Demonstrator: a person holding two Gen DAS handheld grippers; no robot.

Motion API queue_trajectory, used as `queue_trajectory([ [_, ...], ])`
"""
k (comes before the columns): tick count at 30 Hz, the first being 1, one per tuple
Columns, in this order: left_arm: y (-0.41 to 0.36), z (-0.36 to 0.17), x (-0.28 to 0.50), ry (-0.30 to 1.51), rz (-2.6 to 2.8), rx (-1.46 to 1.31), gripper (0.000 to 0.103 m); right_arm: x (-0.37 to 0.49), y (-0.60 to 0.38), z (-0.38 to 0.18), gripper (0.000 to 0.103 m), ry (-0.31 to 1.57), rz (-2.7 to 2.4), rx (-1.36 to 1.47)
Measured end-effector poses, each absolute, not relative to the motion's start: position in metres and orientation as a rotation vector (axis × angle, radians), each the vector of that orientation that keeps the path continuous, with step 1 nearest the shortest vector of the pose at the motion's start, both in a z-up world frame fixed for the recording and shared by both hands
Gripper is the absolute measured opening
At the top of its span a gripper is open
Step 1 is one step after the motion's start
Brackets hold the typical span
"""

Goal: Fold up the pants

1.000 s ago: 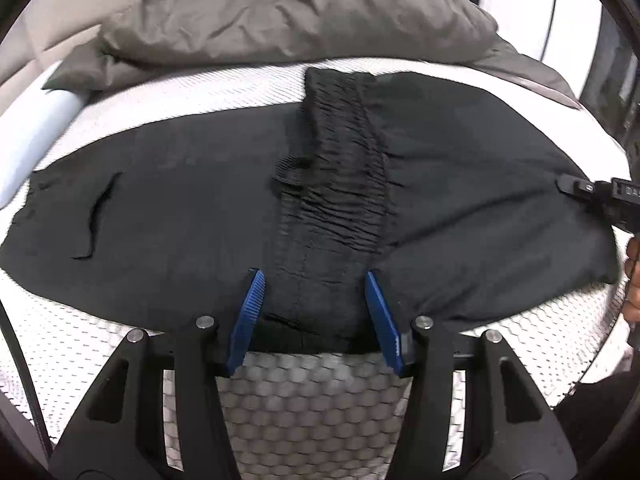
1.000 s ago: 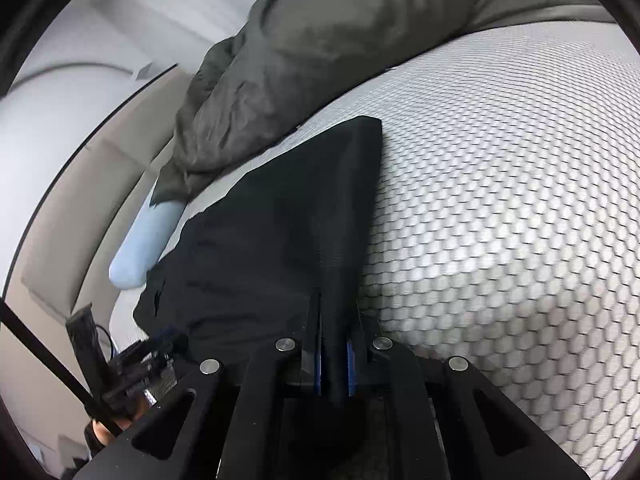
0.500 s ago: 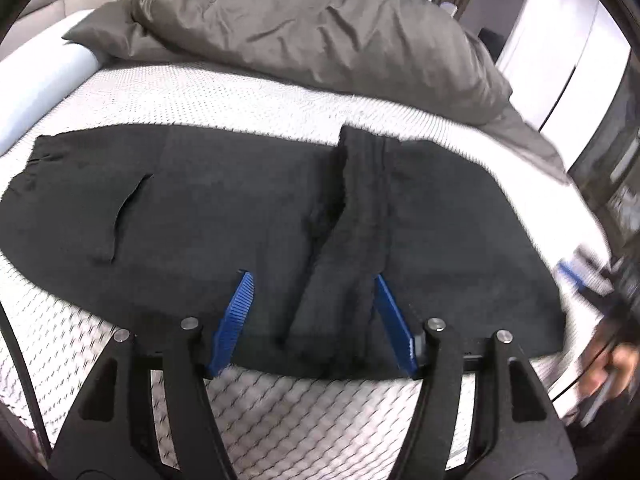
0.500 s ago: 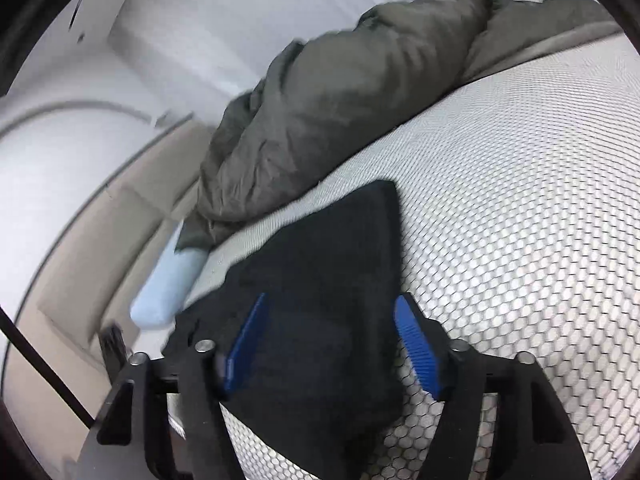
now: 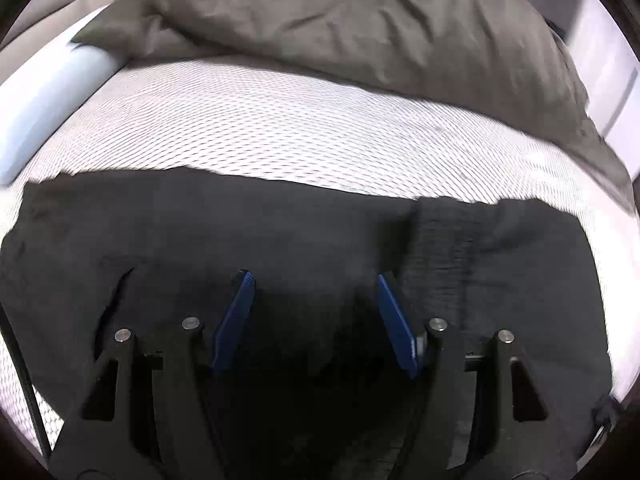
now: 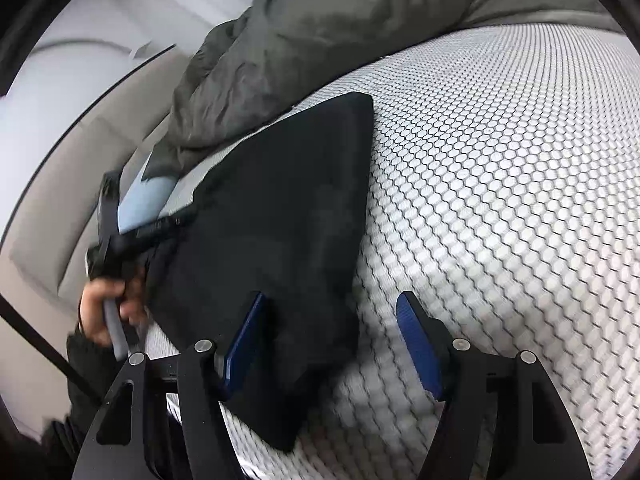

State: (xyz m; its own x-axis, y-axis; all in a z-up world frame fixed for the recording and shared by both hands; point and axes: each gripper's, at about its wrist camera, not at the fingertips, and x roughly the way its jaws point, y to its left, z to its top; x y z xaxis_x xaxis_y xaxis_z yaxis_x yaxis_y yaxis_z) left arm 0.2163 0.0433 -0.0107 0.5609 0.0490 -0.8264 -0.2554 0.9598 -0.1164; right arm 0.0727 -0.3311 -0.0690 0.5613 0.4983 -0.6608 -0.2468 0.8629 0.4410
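Observation:
The black pants (image 5: 280,232) lie folded flat across the white mattress, their gathered waistband (image 5: 444,248) running front to back on the right. My left gripper (image 5: 314,276) is open just above the smooth cloth left of that waistband, with nothing pinched. A pocket slit (image 5: 116,300) shows further left. In the right wrist view the pants (image 6: 280,208) end in a folded edge. My right gripper (image 6: 332,296) stands open over that edge, its left pad above the cloth and its right pad over bare mattress. The left gripper (image 6: 116,240) and the hand (image 6: 100,304) holding it show at the far left.
A rumpled grey duvet (image 5: 360,20) is heaped along the far side of the bed. A light blue pillow (image 5: 44,104) lies at the left by a beige headboard (image 6: 60,184). Honeycomb-patterned mattress (image 6: 500,200) stretches to the right of the pants.
My right gripper opened and let go of the pants' edge, then drew back a little. My left gripper slid left along the pants, so the waistband now lies to the right of its jaws.

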Motion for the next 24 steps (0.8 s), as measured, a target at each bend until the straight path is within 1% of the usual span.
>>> queue_trajectory([
  [5,0.033,-0.005,0.193,0.947,0.127,-0.211,0.061,0.068,-0.344,-0.070,0.070,0.857,0.463,0.373],
  [9,0.020,0.001,0.168,0.918,0.104,-0.139,0.061,0.071,-0.335,-0.070,0.070,0.869,0.473,0.325],
  [12,0.013,0.004,0.153,0.907,0.086,-0.095,0.067,0.069,-0.345,-0.070,0.070,0.854,0.468,0.358],
  [15,0.002,-0.006,0.148,0.918,0.126,0.047,0.070,0.072,-0.340,-0.073,0.070,0.874,0.441,0.311],
  [17,0.003,-0.010,0.147,0.920,0.166,0.084,0.070,0.074,-0.338,-0.069,0.070,0.855,0.395,0.296],
  [21,0.023,-0.003,0.146,0.923,0.144,-0.001,0.070,0.081,-0.339,-0.052,0.070,0.777,0.321,0.307],
  [24,0.039,0.006,0.153,0.917,0.114,-0.092,0.070,0.105,-0.326,-0.040,0.070,0.772,0.307,0.275],
])
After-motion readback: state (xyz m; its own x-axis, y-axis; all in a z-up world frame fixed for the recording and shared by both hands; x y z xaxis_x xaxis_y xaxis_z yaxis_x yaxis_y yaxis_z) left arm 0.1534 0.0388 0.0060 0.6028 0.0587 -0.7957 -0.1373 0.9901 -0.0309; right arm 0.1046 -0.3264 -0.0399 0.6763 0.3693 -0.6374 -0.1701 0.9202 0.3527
